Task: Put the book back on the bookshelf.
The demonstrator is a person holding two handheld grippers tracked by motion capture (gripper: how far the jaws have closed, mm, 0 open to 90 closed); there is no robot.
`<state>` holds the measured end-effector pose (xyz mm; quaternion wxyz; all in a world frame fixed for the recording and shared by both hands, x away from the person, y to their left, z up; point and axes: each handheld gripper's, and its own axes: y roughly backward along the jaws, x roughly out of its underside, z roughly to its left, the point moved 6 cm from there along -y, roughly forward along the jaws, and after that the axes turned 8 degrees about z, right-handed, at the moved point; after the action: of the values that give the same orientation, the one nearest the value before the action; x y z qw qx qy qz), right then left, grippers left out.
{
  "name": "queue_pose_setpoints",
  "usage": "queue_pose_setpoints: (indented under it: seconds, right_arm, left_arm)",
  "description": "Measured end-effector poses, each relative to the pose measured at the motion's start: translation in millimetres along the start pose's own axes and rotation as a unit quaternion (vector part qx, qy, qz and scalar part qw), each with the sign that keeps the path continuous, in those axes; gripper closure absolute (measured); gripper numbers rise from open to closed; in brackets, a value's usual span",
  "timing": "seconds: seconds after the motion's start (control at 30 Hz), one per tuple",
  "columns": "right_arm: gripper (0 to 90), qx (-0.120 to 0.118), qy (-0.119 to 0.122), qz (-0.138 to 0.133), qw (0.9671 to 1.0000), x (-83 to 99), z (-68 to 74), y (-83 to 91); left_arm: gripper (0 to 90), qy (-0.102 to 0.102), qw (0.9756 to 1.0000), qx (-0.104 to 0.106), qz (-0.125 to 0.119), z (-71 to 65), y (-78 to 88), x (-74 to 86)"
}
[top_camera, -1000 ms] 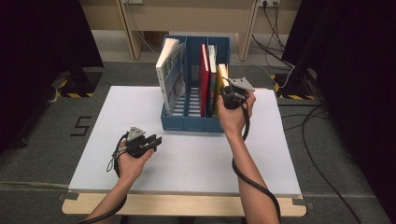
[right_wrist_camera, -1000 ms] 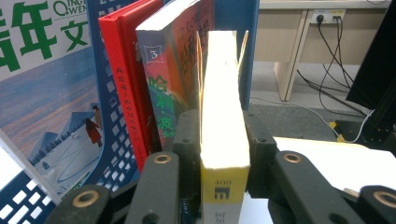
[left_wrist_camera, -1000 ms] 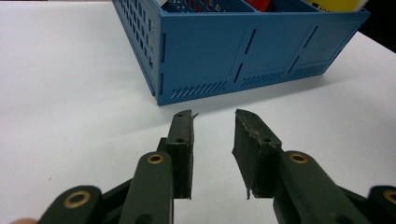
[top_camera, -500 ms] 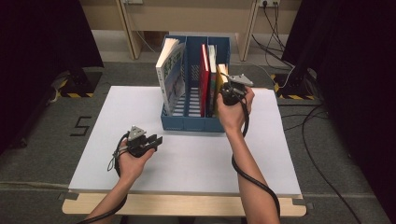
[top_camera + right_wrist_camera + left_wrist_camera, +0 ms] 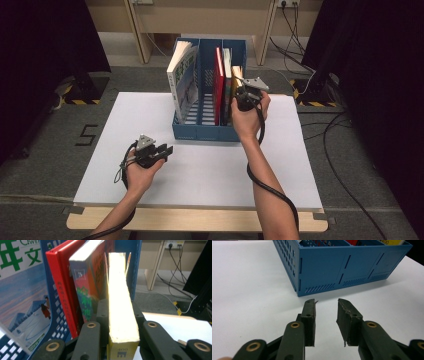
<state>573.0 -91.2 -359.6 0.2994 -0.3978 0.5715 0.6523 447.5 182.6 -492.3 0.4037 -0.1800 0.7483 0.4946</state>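
Observation:
A blue file holder [image 5: 210,132] stands upright on the white table, and its front wall [image 5: 324,272] faces the left gripper. In its right compartment leans a yellow-edged book [image 5: 236,75] [image 5: 117,277]. My right gripper [image 5: 241,95] [image 5: 119,304] has just been closing its jaws, and its pads now press on both sides of that book. A red book [image 5: 62,277] and a green-and-orange book [image 5: 85,285] stand just left of it. My left gripper [image 5: 167,149] [image 5: 325,307] rests low over the table in front of the holder, open, with nothing between its fingers.
A large white-and-blue book [image 5: 182,75] leans in the holder's left compartment. The white table top [image 5: 150,115] spreads wide on both sides of the holder. Cables [image 5: 345,150] trail on the floor at the right, and wooden furniture legs [image 5: 137,30] stand behind.
My right hand has crept slightly toward the holder, and its jaws have come in against the yellow book. The left hand has kept still.

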Motion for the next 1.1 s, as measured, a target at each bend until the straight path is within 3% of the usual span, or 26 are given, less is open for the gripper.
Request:
queue_pose_setpoints:
  seconds: [0.4,0.7,1.1]
  right_arm:
    - [76.6,0.011,0.008,-0.016,0.9998,-11.6,1.2,-20.0]
    - [76.5,0.013,0.002,-0.01,0.9999,-12.2,-1.3,-33.9]
    - [72.3,0.006,0.002,-0.009,0.9999,-9.9,1.6,-31.9]
  left_arm:
    - [67.0,0.004,1.0,-0.002,0.0,2.8,-0.6,1.3]
    - [67.0,0.004,1.0,-0.001,0.003,3.4,-1.1,3.1]
    - [66.8,0.006,1.0,0.001,0.001,2.7,-0.6,4.5]
